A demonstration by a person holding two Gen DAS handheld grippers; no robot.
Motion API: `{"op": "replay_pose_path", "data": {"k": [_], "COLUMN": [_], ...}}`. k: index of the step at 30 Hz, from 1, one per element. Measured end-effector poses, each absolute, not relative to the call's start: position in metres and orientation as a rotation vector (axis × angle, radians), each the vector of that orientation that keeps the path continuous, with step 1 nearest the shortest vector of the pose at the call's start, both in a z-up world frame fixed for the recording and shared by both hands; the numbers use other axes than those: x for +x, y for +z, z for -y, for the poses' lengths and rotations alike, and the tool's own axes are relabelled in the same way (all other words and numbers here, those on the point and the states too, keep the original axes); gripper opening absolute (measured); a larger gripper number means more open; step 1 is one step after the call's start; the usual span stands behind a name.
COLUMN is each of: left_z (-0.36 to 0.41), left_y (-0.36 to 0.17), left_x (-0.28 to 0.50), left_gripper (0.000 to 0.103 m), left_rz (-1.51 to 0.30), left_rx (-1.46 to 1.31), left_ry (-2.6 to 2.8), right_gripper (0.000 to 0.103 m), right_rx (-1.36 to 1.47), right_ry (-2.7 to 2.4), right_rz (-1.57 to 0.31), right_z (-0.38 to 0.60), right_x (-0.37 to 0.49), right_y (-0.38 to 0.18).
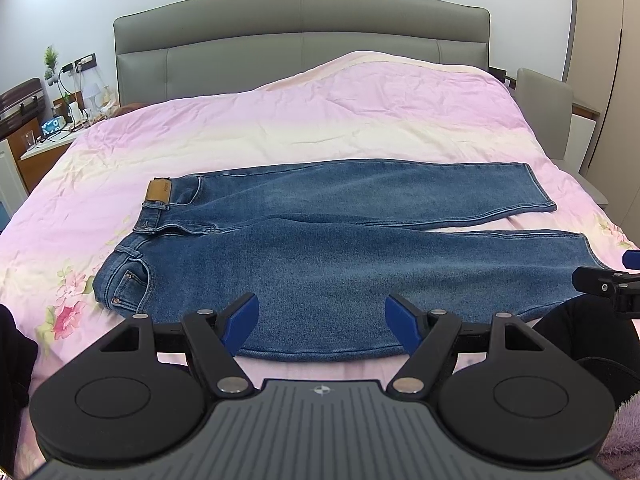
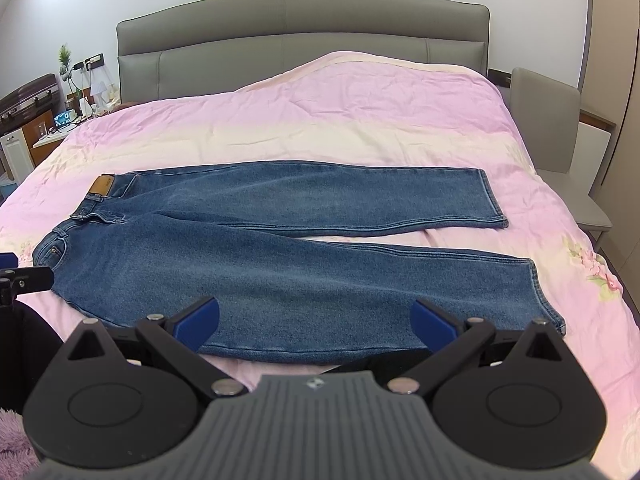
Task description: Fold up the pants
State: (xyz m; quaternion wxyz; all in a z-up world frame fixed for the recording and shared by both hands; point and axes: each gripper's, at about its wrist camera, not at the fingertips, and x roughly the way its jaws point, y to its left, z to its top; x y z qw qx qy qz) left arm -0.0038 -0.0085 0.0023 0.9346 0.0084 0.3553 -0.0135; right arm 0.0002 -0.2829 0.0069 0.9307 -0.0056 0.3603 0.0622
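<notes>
Blue jeans (image 1: pixel 320 256) lie flat across the pink bed, waistband with a tan patch (image 1: pixel 159 191) at the left, both legs running right and spread slightly apart. They also show in the right wrist view (image 2: pixel 280 256). My left gripper (image 1: pixel 321 316) is open and empty, held over the near edge of the near leg, close to the hip. My right gripper (image 2: pixel 316 318) is open and empty, held over the near leg's near edge, closer to the hem (image 2: pixel 548 296). Each gripper's tip shows at the edge of the other's view (image 1: pixel 608 284) (image 2: pixel 20 278).
The pink floral bedspread (image 1: pixel 320 120) covers a bed with a grey headboard (image 1: pixel 300 28). A cluttered nightstand (image 1: pixel 52 128) stands at the left. A grey chair (image 1: pixel 548 108) stands at the right. A fuzzy purple fabric (image 2: pixel 12 444) sits near the front edge.
</notes>
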Motion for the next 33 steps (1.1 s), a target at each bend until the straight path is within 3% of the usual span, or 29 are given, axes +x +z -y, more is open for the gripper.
{"op": "replay_pose_path", "data": {"k": [28, 33], "left_z": [-0.007, -0.018], "left_y": [-0.009, -0.019], "left_x": [0.023, 0.048], "left_gripper": [0.085, 0.076], "left_rz": [-0.788, -0.859], "left_rx": [0.023, 0.079], "left_ry": [-0.018, -0.059], "right_gripper": [0.098, 0.098], "right_rx": [0.005, -0.068], "right_ry": [0.109, 0.079], "right_rz": [-0.774, -0.723], "right_z": [0.308, 0.351], "right_x": [0.031, 0.053], "right_y": [-0.005, -0.014]}}
